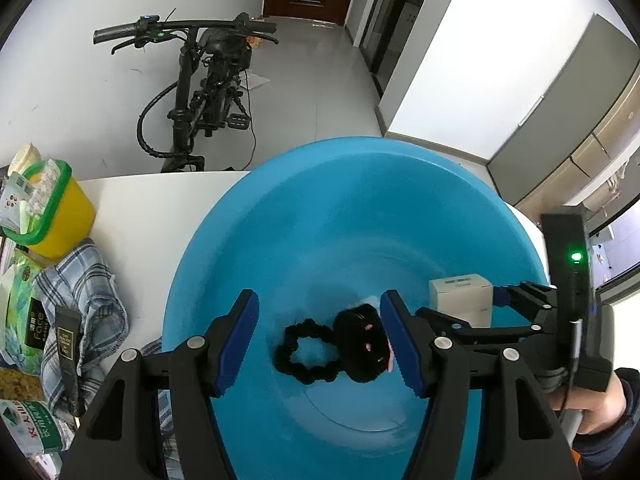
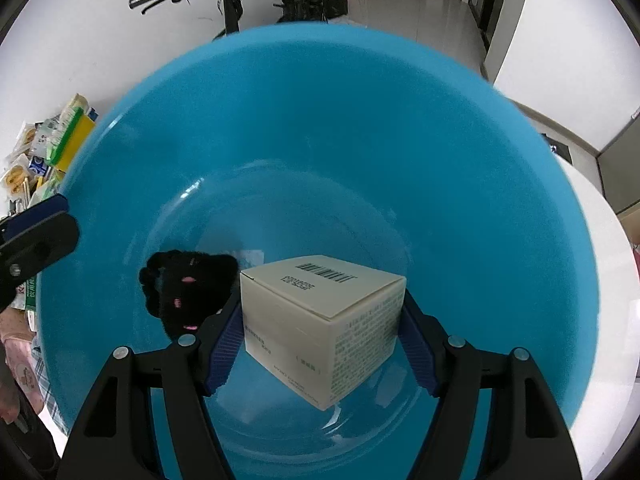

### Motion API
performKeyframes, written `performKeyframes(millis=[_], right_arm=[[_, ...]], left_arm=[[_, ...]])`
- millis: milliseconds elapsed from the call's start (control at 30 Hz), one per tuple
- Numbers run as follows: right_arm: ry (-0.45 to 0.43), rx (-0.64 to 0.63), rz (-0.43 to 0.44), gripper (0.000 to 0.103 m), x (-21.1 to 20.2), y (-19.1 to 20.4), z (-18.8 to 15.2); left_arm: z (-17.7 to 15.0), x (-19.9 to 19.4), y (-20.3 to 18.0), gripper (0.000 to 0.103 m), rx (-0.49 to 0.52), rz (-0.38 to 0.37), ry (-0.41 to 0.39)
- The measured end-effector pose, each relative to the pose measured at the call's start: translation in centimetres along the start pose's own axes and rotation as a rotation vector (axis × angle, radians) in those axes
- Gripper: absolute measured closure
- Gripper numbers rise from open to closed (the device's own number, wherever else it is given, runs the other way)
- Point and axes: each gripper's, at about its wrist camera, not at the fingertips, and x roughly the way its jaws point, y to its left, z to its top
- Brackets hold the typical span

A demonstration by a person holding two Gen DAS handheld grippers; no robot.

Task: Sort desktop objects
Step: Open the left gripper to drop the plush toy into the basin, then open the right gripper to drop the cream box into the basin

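Right gripper point(image 2: 320, 334) has the cream box point(image 2: 324, 320) clamped over the blue basin point(image 2: 480, 160); left gripper point(image 1: 318, 344) hangs open above the black scrunchie point(image 1: 306, 356).

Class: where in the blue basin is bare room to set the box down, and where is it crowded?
Free: the blue basin floor and far wall beyond the white box. Crowded: the near left, where the black plush toy lies.

Inside the blue basin point(image 1: 360, 200) the far half of the floor lies bare. The near half is crowded: a black plush scrunchie point(image 1: 352, 344) lies beside a white box point(image 2: 324, 320). Left of the basin, a plaid cloth point(image 1: 88, 296), packets point(image 1: 24, 320) and a yellow tub point(image 1: 60, 216) block the table point(image 1: 152, 216).
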Motion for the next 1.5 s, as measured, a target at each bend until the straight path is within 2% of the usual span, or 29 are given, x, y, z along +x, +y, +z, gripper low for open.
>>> performKeyframes(millis=[233, 733, 1100, 1233, 1300, 1500], right_arm=[[0.040, 0.010, 0.001, 0.033, 1.2, -0.1, -0.2], [0.064, -0.005, -0.023, 0.033, 0.9, 0.5, -0.7], [0.021, -0.037, -0.033, 0.029, -1.9, 1.5, -1.1], [-0.005, -0.025, -0.031, 0.029, -3.4, 1.6, -1.5], [-0.033, -0.017, -0.037, 0.029, -4.5, 0.4, -1.2], [-0.214, 0.012, -0.088, 0.029, -8.1, -0.6, -0.6]], left_arm=[[-0.3, 0.3, 0.0, 0.037, 0.003, -0.011, 0.011], [-0.6, 0.5, 0.2, 0.037, 0.002, -0.019, 0.023], [-1.0, -0.4, -1.0, 0.037, 0.034, -0.031, 0.016], [-1.2, -1.0, -1.2, 0.037, 0.034, -0.033, 0.010], [-1.3, -1.3, -1.4, 0.037, 0.037, -0.032, 0.002], [-1.7, -3.0, -2.8, 0.037, 0.090, -0.029, -0.078]])
